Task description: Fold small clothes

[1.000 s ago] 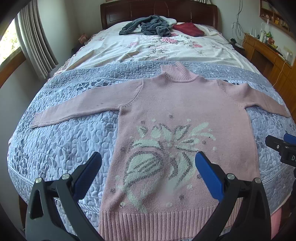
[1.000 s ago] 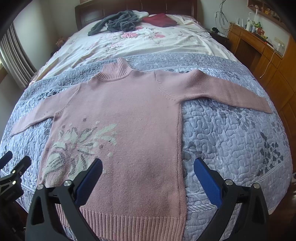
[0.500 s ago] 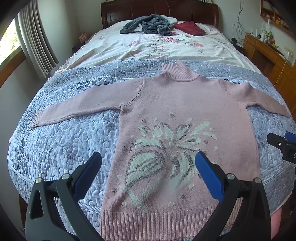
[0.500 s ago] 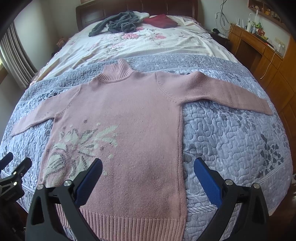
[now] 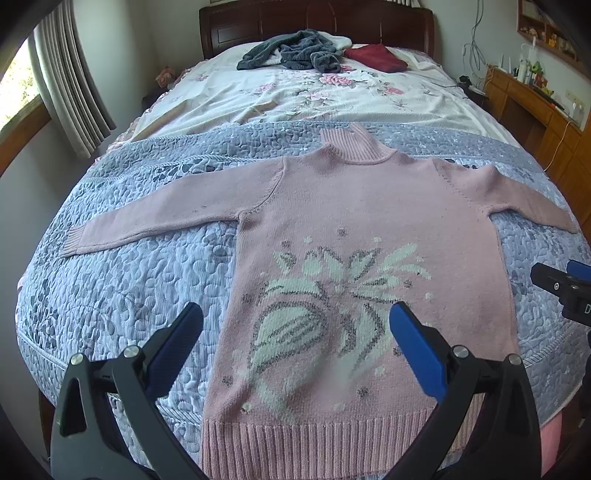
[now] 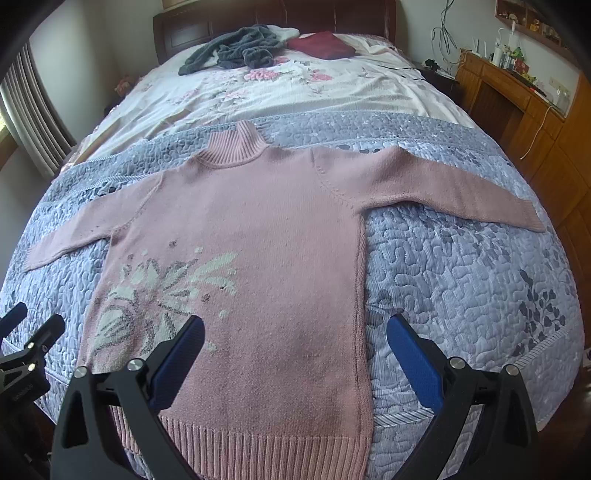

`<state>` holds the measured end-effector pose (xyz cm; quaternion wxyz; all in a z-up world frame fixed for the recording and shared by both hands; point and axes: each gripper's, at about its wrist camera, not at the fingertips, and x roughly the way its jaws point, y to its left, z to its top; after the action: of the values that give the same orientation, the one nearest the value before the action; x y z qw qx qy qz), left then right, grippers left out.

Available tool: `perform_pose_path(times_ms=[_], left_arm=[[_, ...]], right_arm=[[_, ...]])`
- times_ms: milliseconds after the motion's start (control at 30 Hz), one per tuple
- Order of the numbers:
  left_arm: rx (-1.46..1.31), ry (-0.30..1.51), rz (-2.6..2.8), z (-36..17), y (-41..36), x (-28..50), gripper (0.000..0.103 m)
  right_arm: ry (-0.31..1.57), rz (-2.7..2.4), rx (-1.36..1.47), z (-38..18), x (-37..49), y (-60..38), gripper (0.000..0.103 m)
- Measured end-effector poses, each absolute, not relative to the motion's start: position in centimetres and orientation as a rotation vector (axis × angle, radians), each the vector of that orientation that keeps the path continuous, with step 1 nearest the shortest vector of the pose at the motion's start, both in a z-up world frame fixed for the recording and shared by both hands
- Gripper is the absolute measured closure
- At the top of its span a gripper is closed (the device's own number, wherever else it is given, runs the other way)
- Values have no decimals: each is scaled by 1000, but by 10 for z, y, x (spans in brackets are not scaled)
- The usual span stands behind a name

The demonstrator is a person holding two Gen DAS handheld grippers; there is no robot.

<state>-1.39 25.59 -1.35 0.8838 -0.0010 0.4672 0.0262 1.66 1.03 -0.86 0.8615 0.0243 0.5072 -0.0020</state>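
Note:
A pink knit sweater point(image 5: 354, 206) point(image 6: 266, 229) with a pale flower pattern lies flat and face up on the grey-blue quilt point(image 5: 122, 280), both sleeves spread sideways and the ribbed collar pointing to the headboard. My left gripper point(image 5: 295, 325) hovers open above the lower front of the sweater, holding nothing. Over the sweater's lower right side edge my right gripper point(image 6: 295, 332) hangs open, also with nothing in it. Each gripper shows at the edge of the other's view: the right one point(image 5: 561, 288), the left one point(image 6: 26, 350).
Farther up the bed lie a floral sheet point(image 5: 314, 92), a dark grey garment point(image 5: 291, 51) and a dark red folded cloth point(image 5: 376, 57) near the wooden headboard point(image 5: 314, 18). A wooden desk with small items point(image 6: 517, 85) stands on the right; a curtain point(image 5: 70, 81) hangs on the left.
Both views have shifted slightly, with the sweater sitting a little lower in frame; the grippers stay open and the sweater has not moved.

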Motion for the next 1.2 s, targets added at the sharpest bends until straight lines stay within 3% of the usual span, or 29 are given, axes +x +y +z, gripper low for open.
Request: perform_pose_path(times_ms=[567,867,1200], left_arm=[[-9,1038,58,-28,246,0,3],[-38,1024,-40,-19,175,71,3],[-25,1002,-135,-21,45,182,3]], right_arm=[[1070,51,95,-10,26,-22,4],[1076,-195,155,-6,94,-210,4],[1182,-438,219,-58,178,-420,4]])
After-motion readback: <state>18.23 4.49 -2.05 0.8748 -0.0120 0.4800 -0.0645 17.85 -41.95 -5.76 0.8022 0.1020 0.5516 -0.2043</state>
